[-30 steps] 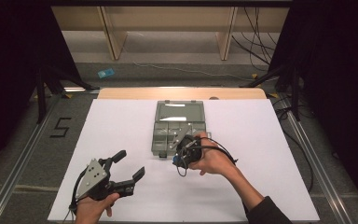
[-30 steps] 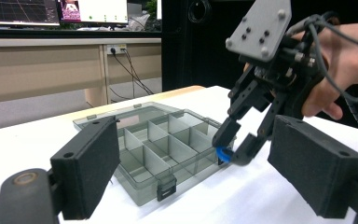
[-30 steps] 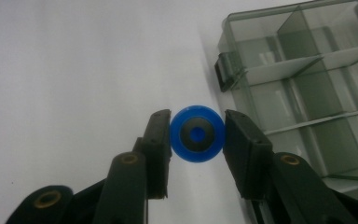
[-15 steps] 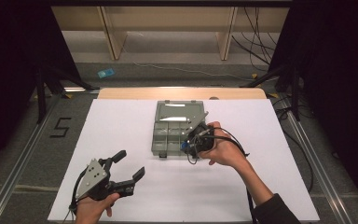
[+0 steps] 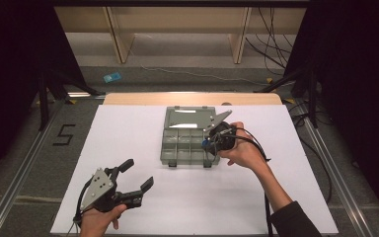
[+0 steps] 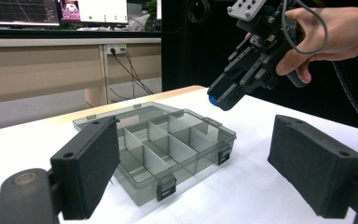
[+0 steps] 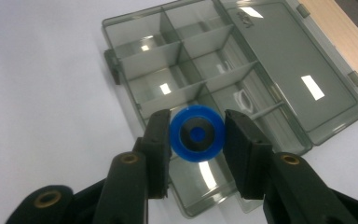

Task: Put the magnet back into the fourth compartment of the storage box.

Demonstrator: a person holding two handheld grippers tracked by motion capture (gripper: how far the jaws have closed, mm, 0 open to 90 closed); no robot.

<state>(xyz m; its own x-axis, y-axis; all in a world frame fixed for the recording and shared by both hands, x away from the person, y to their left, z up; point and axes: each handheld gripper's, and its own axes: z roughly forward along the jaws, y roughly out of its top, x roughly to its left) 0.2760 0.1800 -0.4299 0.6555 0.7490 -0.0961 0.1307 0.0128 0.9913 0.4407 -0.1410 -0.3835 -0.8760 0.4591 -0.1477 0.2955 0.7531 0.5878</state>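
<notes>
- Above the open compartment box (image 7: 242,74), a blue round part (image 7: 197,133) is clamped between the right gripper (image 7: 197,140) jaws
- Left gripper (image 6: 193,163) is held with jaws wide apart

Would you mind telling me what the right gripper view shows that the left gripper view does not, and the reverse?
Right gripper view alone: the blue disc face-on, with its dark ring and blue centre, and a small white piece in one compartment. Left gripper view alone: the hand on the right gripper, and the left gripper open. Both: the open grey box and the disc clamped over it.
</notes>
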